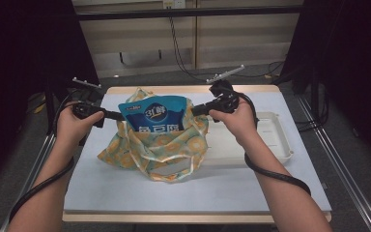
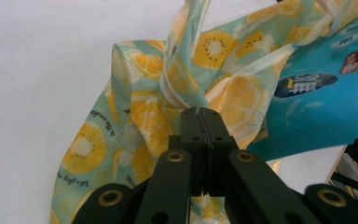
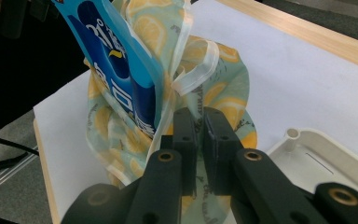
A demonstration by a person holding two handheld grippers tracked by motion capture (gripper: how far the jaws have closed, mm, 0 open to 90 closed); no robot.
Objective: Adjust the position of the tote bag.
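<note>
Left gripper (image 1: 118, 116): bag (image 1: 154, 150) rim clamped at 9 o'clock.
Right gripper (image 1: 197, 110): rim apparently pinched at 3 o'clock.
Tray (image 1: 280, 140): beside the bag.

The fabric tote bag (image 1: 149, 150) is pale mint green, printed all over with yellow-orange lemon slices and small dark script, and edged with cream trim. The pouch (image 1: 155, 115) standing in it is bright blue with white lettering and a dark blue oval logo. To the right lies a white plastic tray (image 1: 275, 140) on the pale grey-white table (image 1: 125, 193), which has a light wood edge; both tools are black.
</note>
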